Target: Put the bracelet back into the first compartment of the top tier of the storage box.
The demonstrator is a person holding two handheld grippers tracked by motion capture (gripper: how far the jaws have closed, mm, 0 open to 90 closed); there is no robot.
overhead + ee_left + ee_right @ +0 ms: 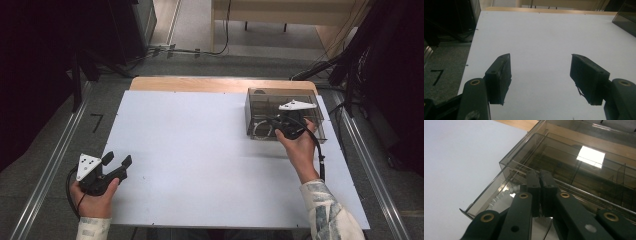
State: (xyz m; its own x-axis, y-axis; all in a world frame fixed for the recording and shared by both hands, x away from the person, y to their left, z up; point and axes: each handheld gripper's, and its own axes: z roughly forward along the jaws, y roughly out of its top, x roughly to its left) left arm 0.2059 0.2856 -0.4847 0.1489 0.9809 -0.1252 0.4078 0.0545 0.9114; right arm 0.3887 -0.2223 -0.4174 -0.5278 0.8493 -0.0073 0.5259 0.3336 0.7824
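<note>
A smoky see-through drawer box [267,98] stands at the table's back right. Its lower drawer [486,192] is pulled out toward me, and something pale and coiled [259,131] lies inside it. My right gripper [284,121] hovers over that drawer, right at the box front. In the right gripper view this right gripper [539,173] has its jaws pressed together, and I see nothing between them. My left gripper [117,160] rests near the front left edge of the table, far from the box. The left gripper [540,77] is open wide over bare white table.
The white tabletop [200,150] has a wooden strip [200,83] along its far edge. Metal rails [50,170] run along the floor on both sides. Cables and dark equipment [360,55] lie beyond the table.
</note>
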